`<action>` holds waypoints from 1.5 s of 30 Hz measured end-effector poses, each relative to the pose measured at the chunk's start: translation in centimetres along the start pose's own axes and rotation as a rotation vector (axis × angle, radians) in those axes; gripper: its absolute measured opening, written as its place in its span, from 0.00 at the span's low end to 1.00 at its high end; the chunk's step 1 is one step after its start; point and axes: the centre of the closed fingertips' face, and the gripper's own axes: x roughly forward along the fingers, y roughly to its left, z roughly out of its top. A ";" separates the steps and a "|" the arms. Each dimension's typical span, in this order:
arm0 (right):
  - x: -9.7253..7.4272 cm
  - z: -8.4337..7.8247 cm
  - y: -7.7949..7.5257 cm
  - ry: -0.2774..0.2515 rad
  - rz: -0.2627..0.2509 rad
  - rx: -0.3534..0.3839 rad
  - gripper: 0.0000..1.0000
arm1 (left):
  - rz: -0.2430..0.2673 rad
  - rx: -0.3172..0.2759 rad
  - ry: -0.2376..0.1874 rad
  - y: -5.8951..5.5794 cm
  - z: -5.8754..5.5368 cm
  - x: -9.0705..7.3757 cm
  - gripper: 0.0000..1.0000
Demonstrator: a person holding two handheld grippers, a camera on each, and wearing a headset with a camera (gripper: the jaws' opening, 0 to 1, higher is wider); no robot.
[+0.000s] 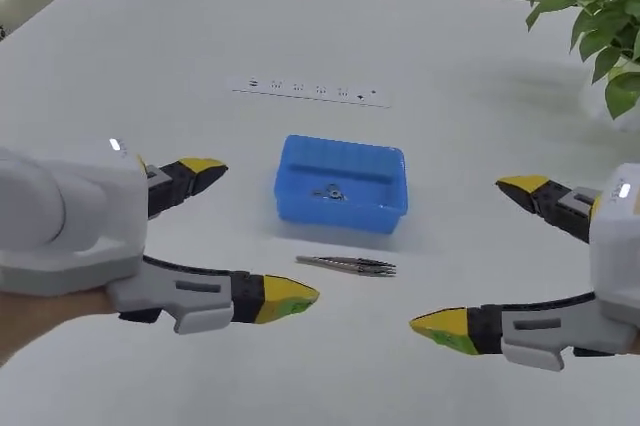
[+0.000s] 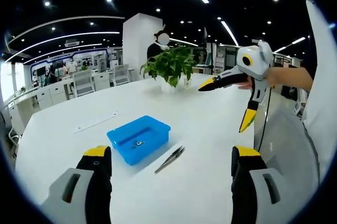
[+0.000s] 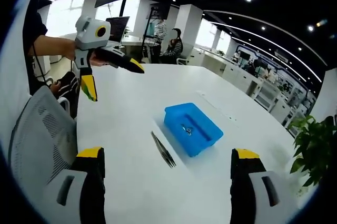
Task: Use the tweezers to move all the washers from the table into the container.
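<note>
Risk first: tweezers [image 1: 347, 264] lay flat and thin on the bench [image 1: 150, 66], so a wide claw coming down on them would likely skid them or shove them into the container [image 1: 340, 214]. A knock on that light tray's wall could shift it and rattle the washers [image 1: 328, 192] inside.

Head view: left claw [image 1: 260, 232] and right claw [image 1: 465, 254] were both spread wide and empty, hovering toward the near bench edge. Container sat mid-bench with the washers in its middle. Tweezers lay just beside its near wall, not touching, long axis parallel to that wall and to the near edge. Right end looked splayed and left end narrow, so I judged the tips pointed right; not certain.

Left gripper view: own jaws apart, nothing held. Tweezers ran diagonally, one end toward the container's corner, the other toward this claw. Right claw hung released above the bench, near the plant [image 2: 171, 66].

Right gripper view: own jaws apart too. Tweezers lay alongside the container's long wall, on the person's side. Gripping across both arms would pinch the tips shut.
</note>
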 end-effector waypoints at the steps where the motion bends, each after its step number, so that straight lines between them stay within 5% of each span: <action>1: 0.0 0.0 0.0 0.000 0.000 -0.002 1.00 | 0.001 -0.001 0.002 0.0 -0.1 0.0 1.00; 22: -0.5 -0.5 0.5 0.010 0.025 0.003 1.00 | 0.078 -0.040 -0.014 0.1 -0.7 -1.7 1.00; 45: -1.4 -0.3 -0.8 -0.001 -0.022 0.008 1.00 | 0.061 -0.031 -0.027 0.0 -0.3 -0.5 1.00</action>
